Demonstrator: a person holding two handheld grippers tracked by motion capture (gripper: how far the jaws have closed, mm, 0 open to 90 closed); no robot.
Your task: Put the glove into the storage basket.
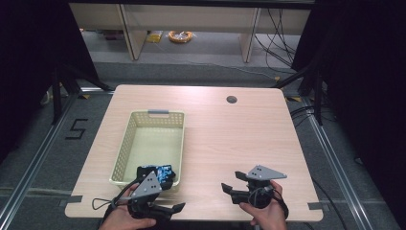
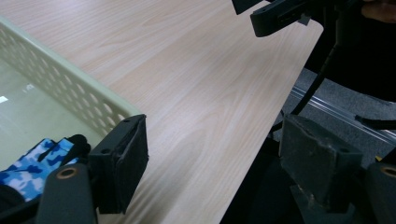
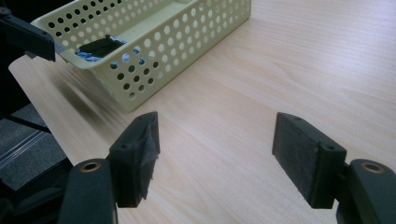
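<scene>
Both grippers are hovering at the near table (image 1: 225,139) edge; left gripper (image 2: 212,158) and right gripper (image 3: 215,156) are standing spread, gripping nothing; blue camouflage glove (image 1: 160,173) is lying in the perforated basket's (image 1: 125,143) near end.

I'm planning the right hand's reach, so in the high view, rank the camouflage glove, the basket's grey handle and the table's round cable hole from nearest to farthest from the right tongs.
1. Blue camouflage glove, to the left of the right tongs, in the basket's near end.
2. Round cable hole, straight ahead near the table's far edge.
3. Grey handle, on the basket's far rim, ahead and left.
</scene>
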